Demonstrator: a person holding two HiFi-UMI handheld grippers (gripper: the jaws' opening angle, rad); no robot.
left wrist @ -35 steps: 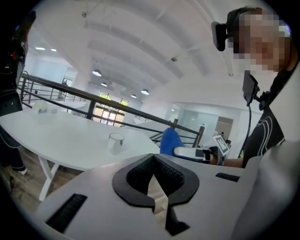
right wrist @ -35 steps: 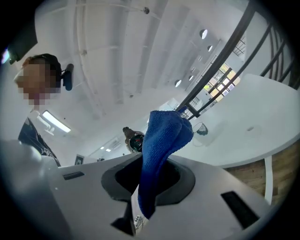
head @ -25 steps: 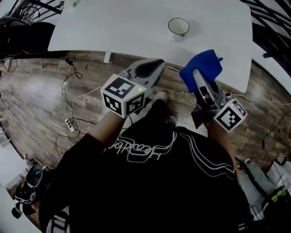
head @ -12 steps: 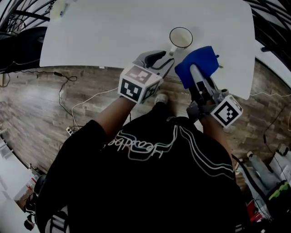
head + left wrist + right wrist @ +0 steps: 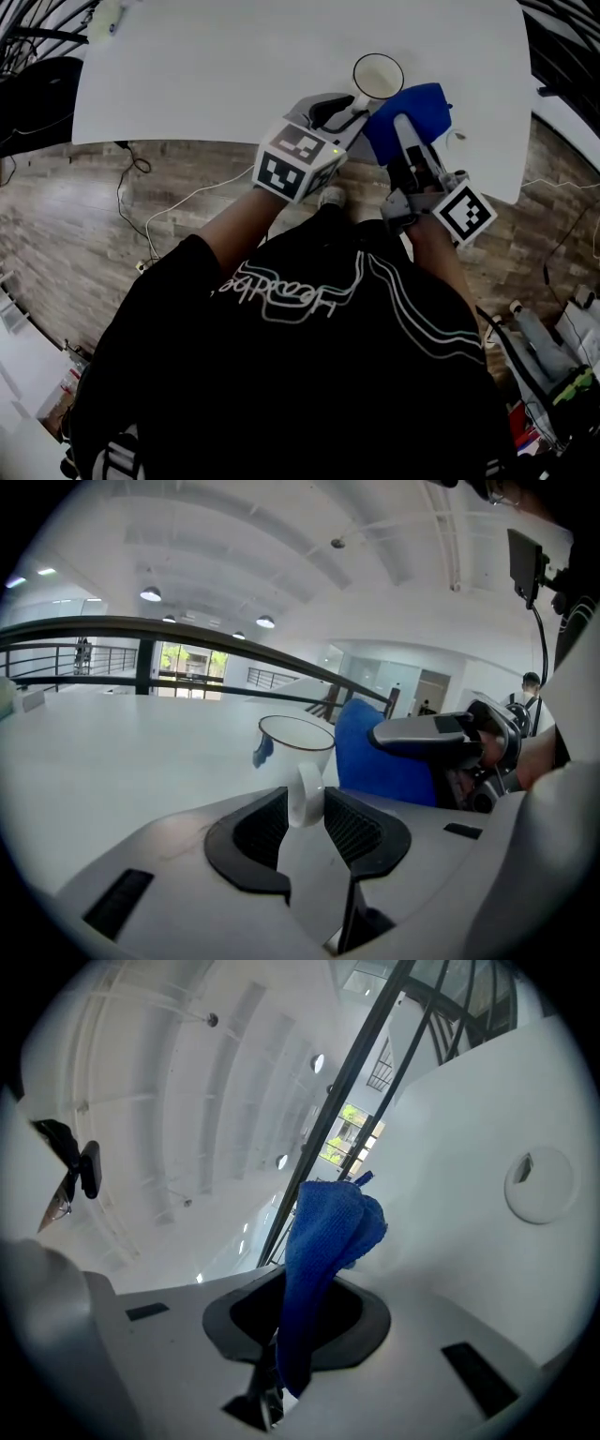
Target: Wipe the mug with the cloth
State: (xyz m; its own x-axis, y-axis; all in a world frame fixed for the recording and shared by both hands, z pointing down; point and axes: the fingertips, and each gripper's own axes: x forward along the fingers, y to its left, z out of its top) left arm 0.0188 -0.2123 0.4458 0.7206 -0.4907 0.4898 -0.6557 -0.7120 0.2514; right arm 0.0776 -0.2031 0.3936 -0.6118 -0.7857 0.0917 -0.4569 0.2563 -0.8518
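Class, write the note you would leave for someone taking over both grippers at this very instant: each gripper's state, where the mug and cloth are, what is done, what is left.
Left gripper: fingers close on both sides of the handle of the mug; a firm grip cannot be confirmed.
Right gripper: shut on the blue cloth, held right beside the mug.
Mug: upright on the white table, near its front edge.
Done: cloth in hand, both grippers at the mug.
Left: secure the handle, wipe the mug.

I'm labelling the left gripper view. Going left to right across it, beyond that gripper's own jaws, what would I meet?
mug → cloth → right gripper, which holds the cloth
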